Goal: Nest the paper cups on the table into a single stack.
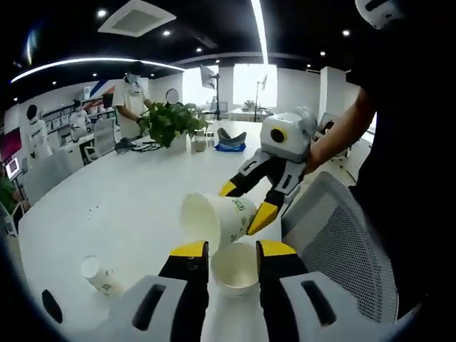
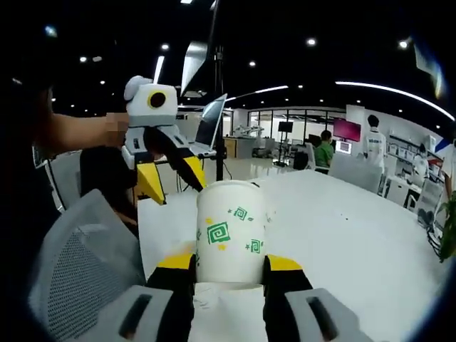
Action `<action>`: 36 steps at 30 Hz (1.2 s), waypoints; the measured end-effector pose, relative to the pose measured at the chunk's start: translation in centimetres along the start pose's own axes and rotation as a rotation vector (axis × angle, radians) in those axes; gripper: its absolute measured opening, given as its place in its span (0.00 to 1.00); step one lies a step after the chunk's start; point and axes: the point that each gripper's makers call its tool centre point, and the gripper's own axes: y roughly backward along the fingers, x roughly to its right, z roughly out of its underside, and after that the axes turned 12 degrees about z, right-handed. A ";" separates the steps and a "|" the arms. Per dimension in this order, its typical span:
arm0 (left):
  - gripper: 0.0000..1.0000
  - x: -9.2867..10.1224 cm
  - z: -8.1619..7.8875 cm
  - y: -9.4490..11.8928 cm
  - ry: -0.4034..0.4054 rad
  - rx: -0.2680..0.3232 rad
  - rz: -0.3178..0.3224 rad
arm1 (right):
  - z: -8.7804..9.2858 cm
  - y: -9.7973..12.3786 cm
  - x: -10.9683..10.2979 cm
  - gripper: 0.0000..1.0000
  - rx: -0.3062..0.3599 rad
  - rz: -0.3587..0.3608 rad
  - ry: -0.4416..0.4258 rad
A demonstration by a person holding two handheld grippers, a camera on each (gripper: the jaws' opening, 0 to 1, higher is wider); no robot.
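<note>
Left gripper: its jaws rise from the bottom centre of the left gripper view, closed on the rim of an upright cup whose mouth faces up.

Right gripper: at the bottom centre of the right gripper view its jaws clamp the base end of a second cup. In the left gripper view it comes in from the right, centre frame, carrying that cup tipped on its side.

Key relation: the carried cup hangs just above the held one, toward the upper left of it in the left gripper view. Its long axis lies near level, mouth turned to the left, so it is not yet lined up with the upright cup's axis. I judge it needs turning base-down before it can drop in (the right gripper is the one placed to do so).

Third cup: lies on its side on the table, lower left of the left gripper view, well apart from both grippers.

Room to move: bare tabletop runs left and away. A mesh chair back stands close at the right, near the right gripper's arm side. A plant stands far up the table.
</note>
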 end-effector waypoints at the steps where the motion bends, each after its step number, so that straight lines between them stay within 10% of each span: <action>1: 0.22 0.0 0.0 -0.1 -0.002 -0.002 0.005 | 0.0 0.0 -0.1 0.35 0.001 -0.004 0.002; 36: 0.00 3.1 0.0 -1.6 0.020 -0.029 0.176 | 0.1 0.3 -3.1 0.36 0.008 -0.055 0.179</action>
